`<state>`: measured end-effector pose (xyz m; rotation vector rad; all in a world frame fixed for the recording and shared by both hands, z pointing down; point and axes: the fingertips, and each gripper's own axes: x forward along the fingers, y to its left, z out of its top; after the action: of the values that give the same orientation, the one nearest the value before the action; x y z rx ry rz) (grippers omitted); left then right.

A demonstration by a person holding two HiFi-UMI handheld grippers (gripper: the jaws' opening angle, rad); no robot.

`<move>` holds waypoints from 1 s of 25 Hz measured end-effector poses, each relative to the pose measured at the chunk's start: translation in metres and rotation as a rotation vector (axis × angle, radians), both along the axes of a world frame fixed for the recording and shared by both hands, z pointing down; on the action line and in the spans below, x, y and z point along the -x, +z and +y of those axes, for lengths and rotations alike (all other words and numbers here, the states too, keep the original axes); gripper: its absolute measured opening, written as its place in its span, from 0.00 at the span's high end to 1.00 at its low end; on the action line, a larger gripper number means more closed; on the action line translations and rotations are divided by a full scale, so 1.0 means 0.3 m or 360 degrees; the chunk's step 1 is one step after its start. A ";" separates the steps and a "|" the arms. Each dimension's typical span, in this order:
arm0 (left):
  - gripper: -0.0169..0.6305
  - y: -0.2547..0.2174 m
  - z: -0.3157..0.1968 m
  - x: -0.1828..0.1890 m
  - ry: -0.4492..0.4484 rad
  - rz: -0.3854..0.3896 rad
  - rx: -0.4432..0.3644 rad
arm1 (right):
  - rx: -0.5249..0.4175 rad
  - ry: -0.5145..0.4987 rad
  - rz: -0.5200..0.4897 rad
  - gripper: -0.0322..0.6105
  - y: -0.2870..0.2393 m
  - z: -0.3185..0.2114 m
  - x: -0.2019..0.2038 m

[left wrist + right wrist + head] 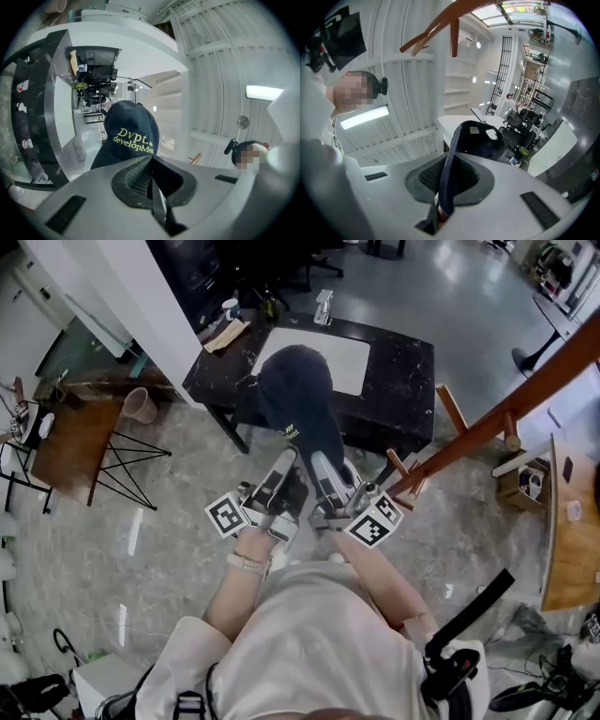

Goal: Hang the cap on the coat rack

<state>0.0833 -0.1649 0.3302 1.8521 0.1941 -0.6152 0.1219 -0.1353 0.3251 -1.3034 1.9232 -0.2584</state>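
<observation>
A dark navy cap with yellow-green lettering hangs in the air over the black table, held by its brim. My left gripper is shut on the brim's left side, and the cap's crown fills the left gripper view. My right gripper is shut on the brim's right side, with the brim edge running between its jaws and the cap's inside showing beyond. The wooden coat rack leans at the right, its pegs close beside my right gripper. The pegs also show overhead in the right gripper view.
A black marble table with a white mat stands under the cap. A spray bottle and small items sit at its far edge. A wooden side table is at the left, a wooden desk at the right.
</observation>
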 end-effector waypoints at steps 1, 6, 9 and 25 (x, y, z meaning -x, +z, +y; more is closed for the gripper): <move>0.96 -0.013 0.006 -0.018 0.0035 -0.0002 -0.0017 | -0.0018 0.0028 0.0018 0.89 -0.017 0.007 -0.007; 0.96 -0.061 0.005 -0.140 0.0183 0.0015 -0.0080 | -0.0092 0.0169 0.0082 0.89 -0.076 0.023 -0.093; 0.96 -0.101 0.024 -0.176 0.0270 0.0031 -0.0128 | -0.0131 0.0286 0.0143 0.89 -0.114 0.052 -0.119; 0.96 -0.263 0.217 -0.321 0.0699 0.0139 -0.0263 | -0.0252 0.0794 0.0408 0.89 -0.274 0.267 -0.208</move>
<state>0.1796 -0.0998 0.2512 1.8593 0.7071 -0.3806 0.1842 -0.0552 0.2429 -1.7144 1.7052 0.3183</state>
